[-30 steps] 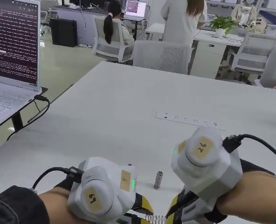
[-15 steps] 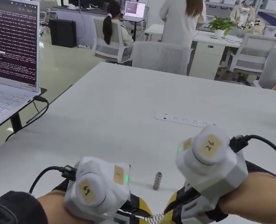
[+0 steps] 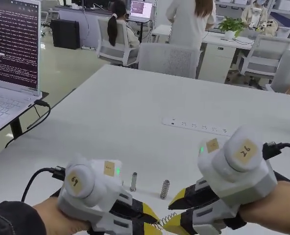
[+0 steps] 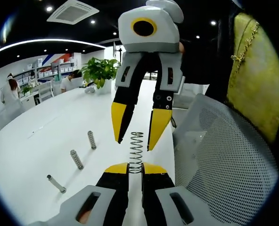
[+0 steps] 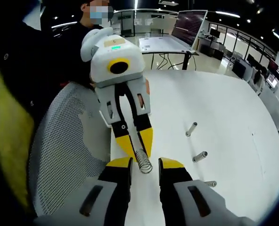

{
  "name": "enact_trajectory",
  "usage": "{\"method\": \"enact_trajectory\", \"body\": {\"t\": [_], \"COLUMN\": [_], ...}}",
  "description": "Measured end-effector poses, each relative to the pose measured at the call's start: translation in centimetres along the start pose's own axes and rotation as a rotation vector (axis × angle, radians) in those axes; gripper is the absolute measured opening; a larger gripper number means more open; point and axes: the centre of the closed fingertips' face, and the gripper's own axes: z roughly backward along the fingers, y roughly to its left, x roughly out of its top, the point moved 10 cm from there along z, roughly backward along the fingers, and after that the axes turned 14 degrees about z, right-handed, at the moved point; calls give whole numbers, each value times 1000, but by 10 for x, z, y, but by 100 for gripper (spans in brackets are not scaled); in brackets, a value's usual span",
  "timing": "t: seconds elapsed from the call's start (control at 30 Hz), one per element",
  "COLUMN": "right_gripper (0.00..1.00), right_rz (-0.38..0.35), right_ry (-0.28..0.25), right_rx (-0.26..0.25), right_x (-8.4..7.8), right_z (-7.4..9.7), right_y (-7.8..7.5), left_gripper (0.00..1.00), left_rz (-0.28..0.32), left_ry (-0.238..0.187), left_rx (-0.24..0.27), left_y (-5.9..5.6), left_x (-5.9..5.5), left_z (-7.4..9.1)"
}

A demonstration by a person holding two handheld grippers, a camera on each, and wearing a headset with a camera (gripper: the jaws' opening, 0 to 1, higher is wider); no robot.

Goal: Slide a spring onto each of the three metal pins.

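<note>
- The spring [image 4: 135,151] is pinched at one end by the left gripper's [image 4: 135,168] narrowed fingers [image 4: 117,168].
- Its other end is straddled, untouched, by the right gripper's [image 5: 145,163] wide fingers [image 5: 170,163].

Left gripper [image 3: 151,221]: we see a white shell, black jaws with yellow tips, a tan label and a green light.
Right gripper [image 3: 173,213]: we see the same white, black and yellow, with its own tan label and green light.
Spring [image 4: 136,150]: we find it silver-grey, ringed in fine coils.
Bare pin [image 3: 133,181]: we read it as dull grey metal.
Table [image 3: 135,112]: we see plain white.
Laptop [image 3: 12,44], far left: we see a dark screen striped with pale text lines.
Power strip [image 3: 196,126]: we see white.
Cable [image 3: 37,176], near left: we see black.
</note>
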Motion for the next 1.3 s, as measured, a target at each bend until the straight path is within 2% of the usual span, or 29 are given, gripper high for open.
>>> {"method": "enact_trajectory", "body": {"t": [0.1,0.23,0.43,0.87,1.3], "right_gripper": [20,19,16,11,9], "right_rz": [18,32,37,75,74], "right_ry": [-2,-11,-16,19,48], "right_rx": [40,51,83,143,173], "right_x": [2,6,9,14,14], "right_z": [2,4,5,4,4], "right_y": [1,-1,-2,-4,-6], "left_gripper": [1,1,1,1,1], "left_rz": [31,55,73,65,61], "left_ry": [-34,-70,-108,-114,-116], "left_rx": [-19,-55,-79,-97,-107], "left_y": [-1,-2,-5,-7,-7], "left_x": [2,4,8,10,10], "left_z": [2,3,5,4,3]}}
